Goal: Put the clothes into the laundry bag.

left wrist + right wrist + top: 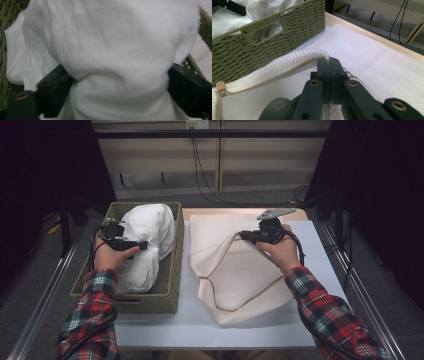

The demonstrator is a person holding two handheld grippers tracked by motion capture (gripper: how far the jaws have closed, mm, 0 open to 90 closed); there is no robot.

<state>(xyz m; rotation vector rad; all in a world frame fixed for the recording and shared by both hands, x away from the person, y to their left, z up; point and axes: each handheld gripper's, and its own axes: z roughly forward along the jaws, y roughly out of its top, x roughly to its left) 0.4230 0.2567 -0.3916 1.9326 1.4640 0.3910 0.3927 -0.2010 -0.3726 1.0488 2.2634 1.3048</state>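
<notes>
My left claw is spread wide astride the white garment bundled in the woven basket, not pinching yet. My right claw is clenched on the mesh laundry bag's zippered rim, lifting its mouth, which gapes toward the basket.

The high view looks forward and down over the table. The left gripper view presses close against white cloth; the right gripper view shares the woven basket with it.
</notes>
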